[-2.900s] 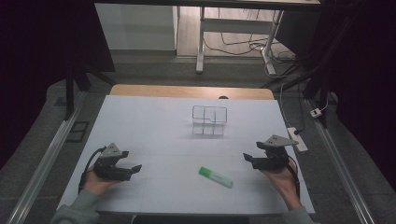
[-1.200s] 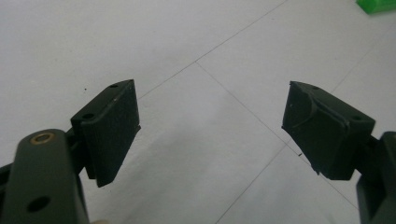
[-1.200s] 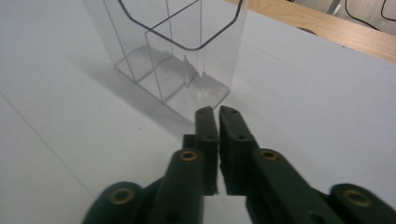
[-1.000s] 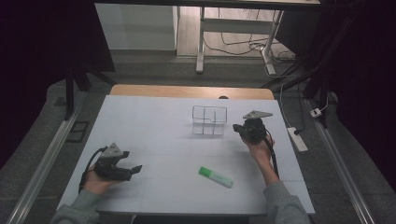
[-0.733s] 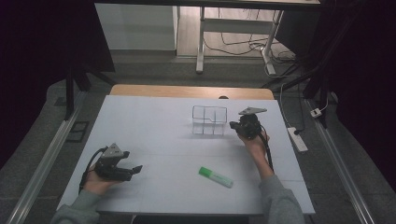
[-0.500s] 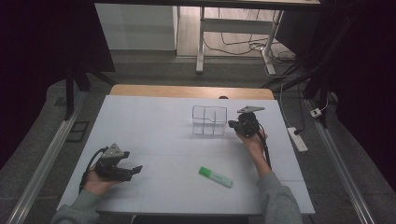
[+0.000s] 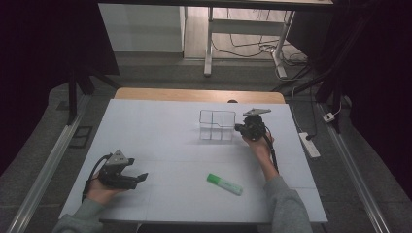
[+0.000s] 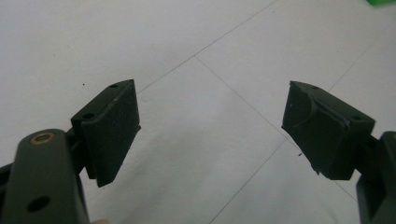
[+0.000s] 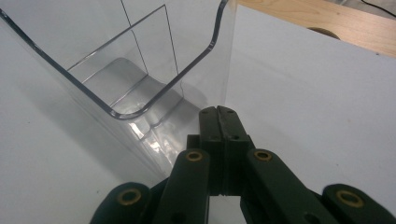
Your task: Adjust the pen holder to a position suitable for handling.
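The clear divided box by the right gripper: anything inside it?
The clear box looks empty; its divider and ridged floor show through. The right gripper, jaws shut, sits at its outer wall, hiding a low corner.

Legible markings: none.
No text, label, brand, number or sign is showing readably on any surface in the high view or in either gripper view; the pictures are giving too little detail.

Two black tools — left tool (image 7: pixel 138 177), right tool (image 7: pixel 239 128) — each topped by a grey three-cornered plate, brass-coloured rivets in the linkage, black cable trailing; grey sleeves.
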### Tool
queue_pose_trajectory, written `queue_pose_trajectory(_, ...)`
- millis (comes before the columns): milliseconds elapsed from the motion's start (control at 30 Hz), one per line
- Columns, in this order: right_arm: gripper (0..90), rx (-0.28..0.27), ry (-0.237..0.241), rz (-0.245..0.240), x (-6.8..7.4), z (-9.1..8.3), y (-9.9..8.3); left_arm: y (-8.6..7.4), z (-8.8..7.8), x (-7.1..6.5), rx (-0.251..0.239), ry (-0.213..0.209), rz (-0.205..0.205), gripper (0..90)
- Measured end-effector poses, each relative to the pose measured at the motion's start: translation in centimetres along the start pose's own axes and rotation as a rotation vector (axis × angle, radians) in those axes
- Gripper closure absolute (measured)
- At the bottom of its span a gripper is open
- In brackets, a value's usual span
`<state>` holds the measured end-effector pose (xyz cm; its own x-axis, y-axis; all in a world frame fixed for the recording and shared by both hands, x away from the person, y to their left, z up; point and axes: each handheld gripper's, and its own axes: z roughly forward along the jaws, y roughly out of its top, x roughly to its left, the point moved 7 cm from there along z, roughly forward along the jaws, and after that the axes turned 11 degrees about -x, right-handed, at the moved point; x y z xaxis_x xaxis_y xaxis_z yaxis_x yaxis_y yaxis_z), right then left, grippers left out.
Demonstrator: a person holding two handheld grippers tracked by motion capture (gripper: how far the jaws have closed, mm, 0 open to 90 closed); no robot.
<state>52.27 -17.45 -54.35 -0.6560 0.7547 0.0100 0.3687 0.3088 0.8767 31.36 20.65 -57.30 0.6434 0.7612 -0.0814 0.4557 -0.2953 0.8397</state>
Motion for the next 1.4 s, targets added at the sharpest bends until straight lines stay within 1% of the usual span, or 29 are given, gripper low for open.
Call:
queue_pose_trajectory(133,89.1,-0.001,0.016,-0.016,0.7,0.7,0.3,-0.1,0.0,0.0,0.003,0.001,0.001,18.7)
queue_pose_trajectory(467,89.1,0.003,0.038,-0.029,1.7,2.0,0.7,-0.5,-0.3,0.1,0.007,0.01,-0.004,18.7)
queue_pose_trajectory(600,89.1,0.013,0.053,-0.041,2.6,2.4,0.8,-0.6,-0.5,0.1,0.007,0.014,-0.004,18.7)
queue_pose_trajectory(733,89.1,0.013,0.065,-0.065,3.5,2.8,1.0,-0.6,-0.5,0.1,0.005,0.014,-0.004,18.7)
queue_pose_trajectory(767,89.1,0.011,0.062,-0.069,3.6,2.8,1.0,-0.5,-0.5,0.1,0.004,0.013,-0.005,18.7)
queue_pose_trajectory(833,89.1,0.009,0.066,-0.062,3.7,3.0,1.0,-0.6,-0.4,0.0,0.007,0.013,-0.004,18.8)
queue_pose_trajectory(933,89.1,0.023,0.07,-0.067,3.8,3.1,0.8,-0.6,-0.3,0.0,0.011,0.013,-0.002,18.8)
queue_pose_trajectory(967,89.1,0.02,0.071,-0.064,3.9,3.2,0.8,-0.6,-0.3,0.0,0.01,0.012,-0.003,18.8)
queue_pose_trajectory(1233,89.1,0.009,0.079,-0.069,4.0,2.8,1.1,-0.5,-0.4,0.1,0.006,0.014,-0.003,18.8)
queue_pose_trajectory(1333,89.1,0.02,0.064,-0.086,3.9,2.6,1.0,-0.5,-0.5,0.1,0.004,0.015,-0.006,18.8)
queue_pose_trajectory(1400,89.1,0.02,0.061,-0.081,3.8,2.3,1.0,-0.5,-0.4,0.1,0.005,0.015,-0.005,18.9)
